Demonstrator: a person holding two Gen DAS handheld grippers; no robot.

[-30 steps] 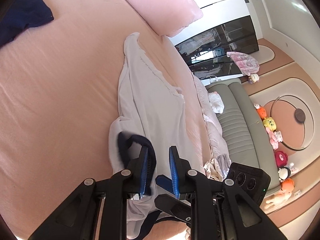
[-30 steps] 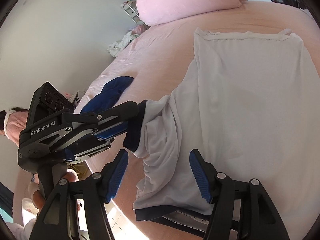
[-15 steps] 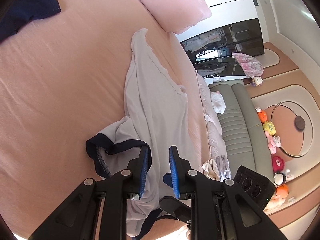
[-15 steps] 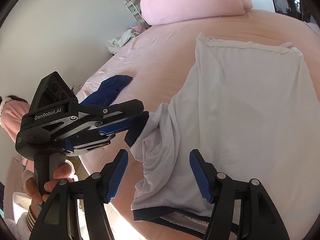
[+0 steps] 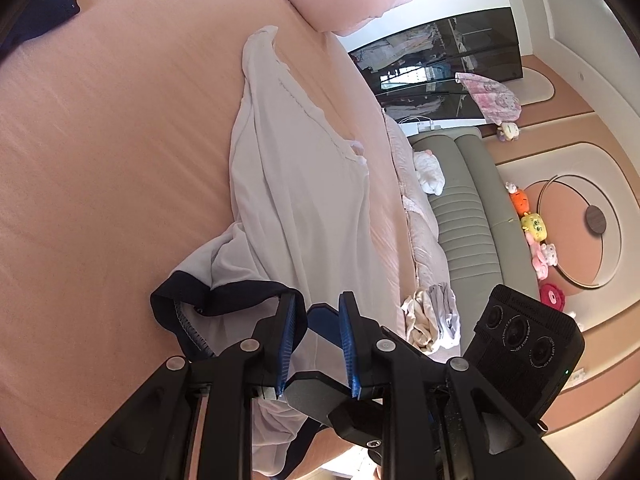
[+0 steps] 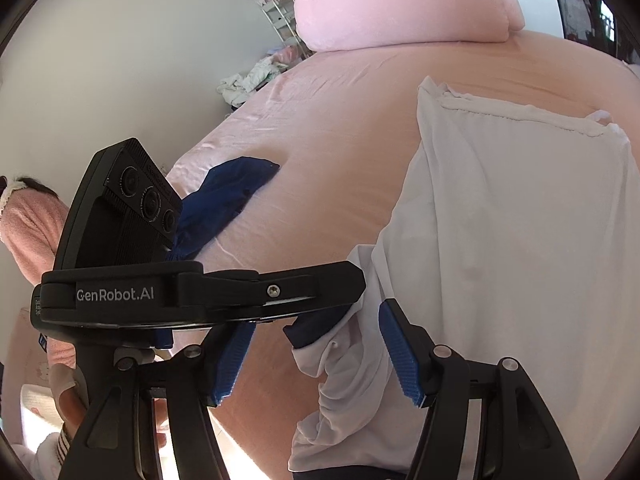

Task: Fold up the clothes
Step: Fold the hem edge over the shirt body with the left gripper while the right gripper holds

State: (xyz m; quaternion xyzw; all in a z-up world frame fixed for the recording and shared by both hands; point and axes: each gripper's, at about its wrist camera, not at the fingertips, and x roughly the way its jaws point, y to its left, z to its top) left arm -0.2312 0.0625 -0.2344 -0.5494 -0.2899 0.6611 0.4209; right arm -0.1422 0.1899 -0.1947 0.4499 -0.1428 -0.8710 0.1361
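Two: left hand-held gripper [image 5: 316, 344] pinching navy sleeve cuff [image 5: 224, 300]; right hand-held gripper [image 6: 316, 360] spread wide.

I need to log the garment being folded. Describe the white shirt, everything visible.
The white shirt is thin, soft, slightly sheer fabric with navy trim on its sleeve cuff and along its near edge. It lies lengthwise on the pink bed sheet, mostly flat but wrinkled, its far hem scalloped near the pink pillow. The cuffed sleeve is drawn out sideways, the left gripper touching its cuff. The right gripper hovers open over the bunched sleeve.
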